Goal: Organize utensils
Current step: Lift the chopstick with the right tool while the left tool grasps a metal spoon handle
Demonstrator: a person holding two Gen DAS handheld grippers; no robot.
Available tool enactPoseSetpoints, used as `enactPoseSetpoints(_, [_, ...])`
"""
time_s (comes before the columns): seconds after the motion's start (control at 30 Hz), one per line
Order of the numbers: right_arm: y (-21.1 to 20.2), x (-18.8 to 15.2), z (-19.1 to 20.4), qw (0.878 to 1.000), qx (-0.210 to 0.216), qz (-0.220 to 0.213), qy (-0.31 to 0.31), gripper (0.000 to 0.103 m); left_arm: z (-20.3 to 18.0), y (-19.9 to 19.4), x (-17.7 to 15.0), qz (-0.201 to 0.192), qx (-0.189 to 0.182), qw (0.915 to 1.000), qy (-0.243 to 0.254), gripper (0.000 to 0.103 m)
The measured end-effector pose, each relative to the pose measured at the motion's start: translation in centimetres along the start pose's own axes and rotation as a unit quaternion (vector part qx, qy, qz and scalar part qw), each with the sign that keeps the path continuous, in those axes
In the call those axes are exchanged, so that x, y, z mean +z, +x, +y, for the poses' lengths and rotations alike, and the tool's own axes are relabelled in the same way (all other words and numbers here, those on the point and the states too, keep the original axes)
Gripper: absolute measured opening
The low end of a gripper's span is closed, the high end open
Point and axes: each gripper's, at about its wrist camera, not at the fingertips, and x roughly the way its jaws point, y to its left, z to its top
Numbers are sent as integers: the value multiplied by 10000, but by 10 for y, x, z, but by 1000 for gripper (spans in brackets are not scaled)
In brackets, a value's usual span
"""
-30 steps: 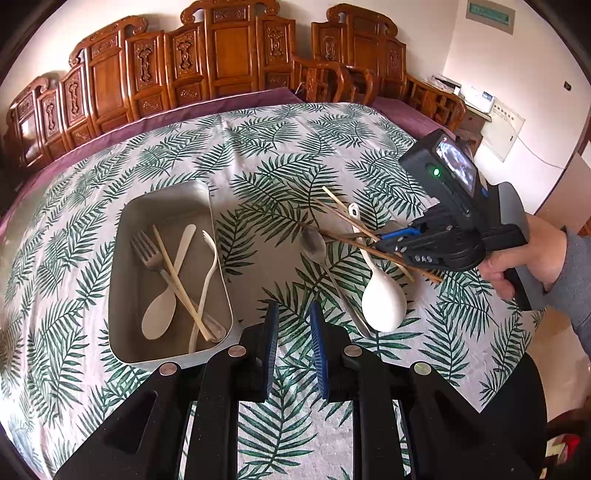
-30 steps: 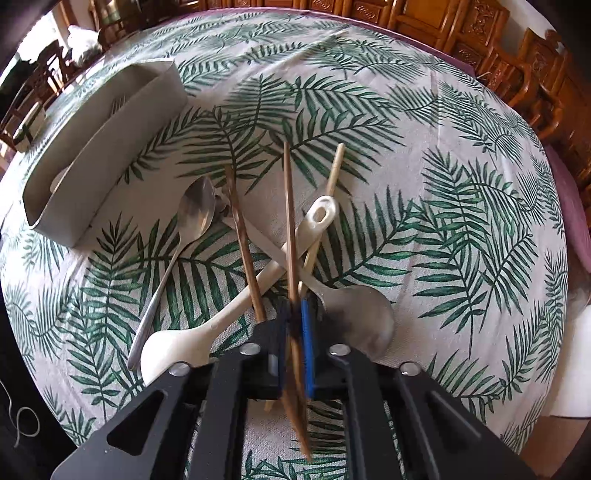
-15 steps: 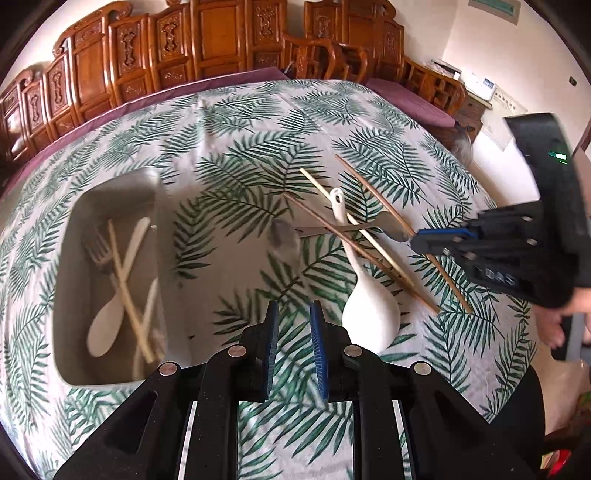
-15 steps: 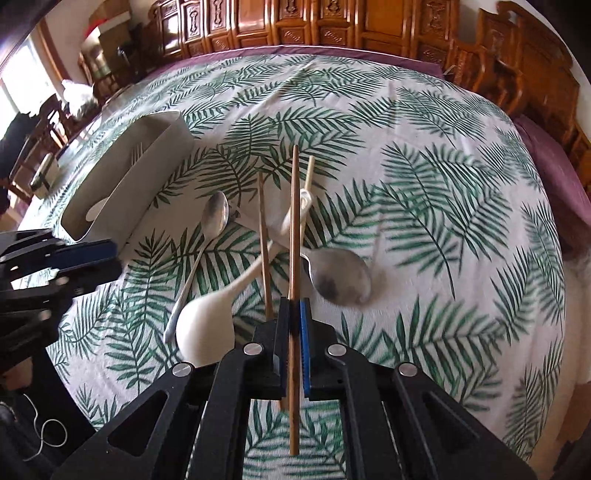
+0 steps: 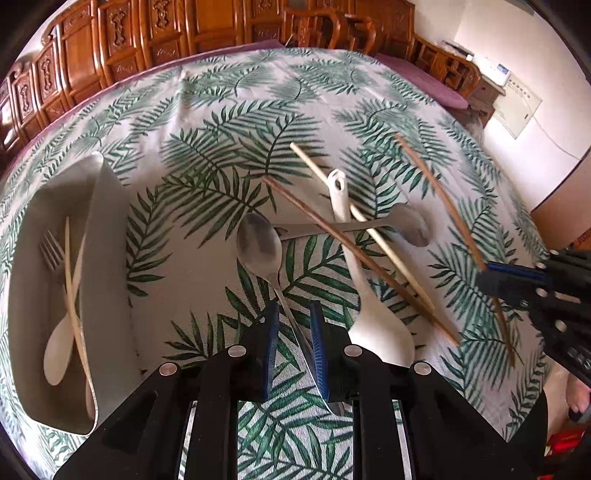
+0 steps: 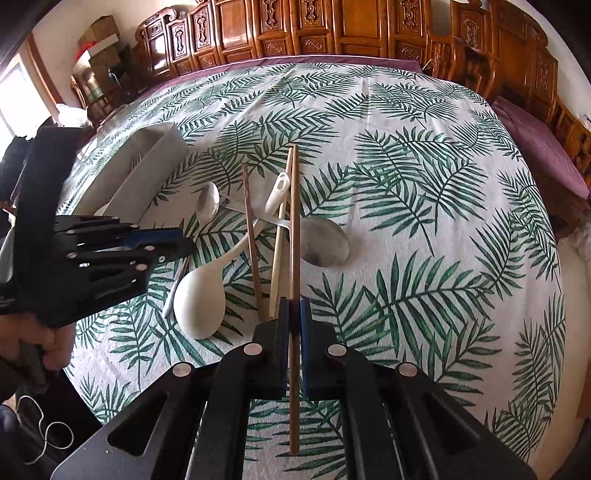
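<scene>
My right gripper (image 6: pixel 291 310) is shut on a brown chopstick (image 6: pixel 294 236) and holds it above the table; it also shows in the left wrist view (image 5: pixel 443 199). My left gripper (image 5: pixel 293 314) is open, its fingers on either side of the handle of a metal spoon (image 5: pixel 258 247) that lies on the cloth. A white ladle (image 5: pixel 369 314), a second brown chopstick (image 5: pixel 332 236), a pale chopstick (image 5: pixel 373 236) and another metal spoon (image 5: pixel 410 225) lie crossed in a pile. The grey tray (image 5: pixel 114 280) on the left holds a fork, a pale spoon and a pale chopstick.
The round table has a palm-leaf cloth (image 6: pixel 424 221). Carved wooden chairs (image 6: pixel 332 29) ring its far side. The tray also shows in the right wrist view (image 6: pixel 147 173), with the left gripper (image 6: pixel 110 251) in front of it.
My right gripper has lifted the brown chopstick clear of the pile. My left gripper has moved forward and down, so the metal spoon's handle now lies between its fingers.
</scene>
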Motion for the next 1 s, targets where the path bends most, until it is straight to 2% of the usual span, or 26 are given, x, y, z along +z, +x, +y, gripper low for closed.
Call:
enactPoseSetpoints(0.3, [-1, -5, 4, 9999, 80, -26, -71, 7, -7, 8, -3, 111, 207, 9996, 177, 18])
enactPoseSetpoints(0.5, [-3, -6, 9, 9999, 131, -50, -92, 7, -5, 8, -4, 107, 270, 9990, 349, 6])
enactPoseSetpoints(0.7, [-6, -9, 13, 9998, 143, -72, -77, 7, 7, 6, -2, 179, 197, 9993, 248, 0])
enactPoseSetpoints(1.0, [-10, -10, 20, 9998, 126, -91, -107, 7, 20, -6, -4, 73, 104, 9999, 38, 0])
